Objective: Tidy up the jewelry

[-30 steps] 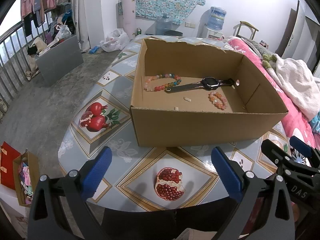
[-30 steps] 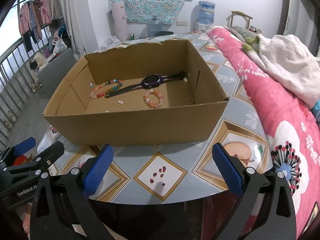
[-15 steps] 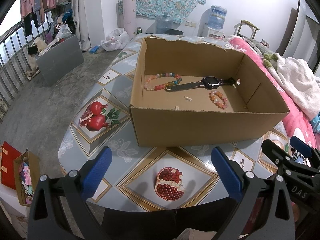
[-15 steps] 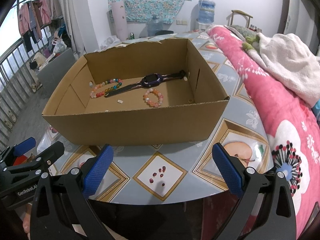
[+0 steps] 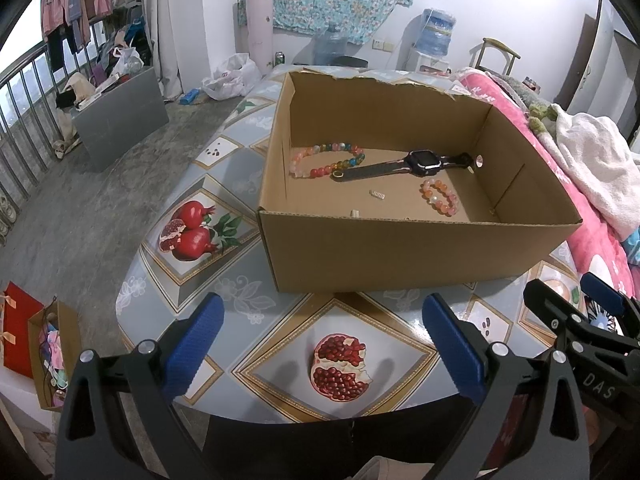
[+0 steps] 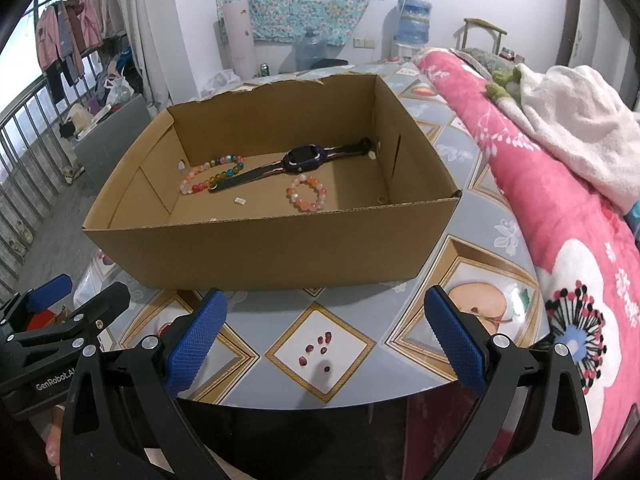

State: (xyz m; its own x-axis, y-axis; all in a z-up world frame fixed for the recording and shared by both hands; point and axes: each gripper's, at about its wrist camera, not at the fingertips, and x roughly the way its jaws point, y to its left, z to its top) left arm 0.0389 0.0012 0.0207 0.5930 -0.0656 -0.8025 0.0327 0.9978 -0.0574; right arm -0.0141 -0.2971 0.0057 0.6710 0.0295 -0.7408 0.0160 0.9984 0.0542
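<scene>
An open cardboard box (image 5: 400, 252) (image 6: 272, 252) stands on the table. Inside lie a multicoloured bead bracelet (image 5: 326, 160) (image 6: 212, 174), a black smartwatch (image 5: 404, 164) (image 6: 292, 162) and a smaller pink-orange bead bracelet (image 5: 439, 197) (image 6: 307, 193). A small white piece (image 5: 377, 194) (image 6: 240, 200) lies on the box floor. My left gripper (image 5: 320, 344) is open and empty, held near the table's front edge in front of the box. My right gripper (image 6: 324, 344) is open and empty, also in front of the box. Each gripper shows at the edge of the other's view.
The table (image 5: 224, 292) has a fruit-patterned cloth and a rounded front edge. A pink floral quilt (image 6: 560, 208) with a white blanket lies along the right. A grey box (image 5: 120, 120) and bags stand on the floor to the left.
Both grippers have barely moved; the views have shifted very slightly. The things in the box lie as before.
</scene>
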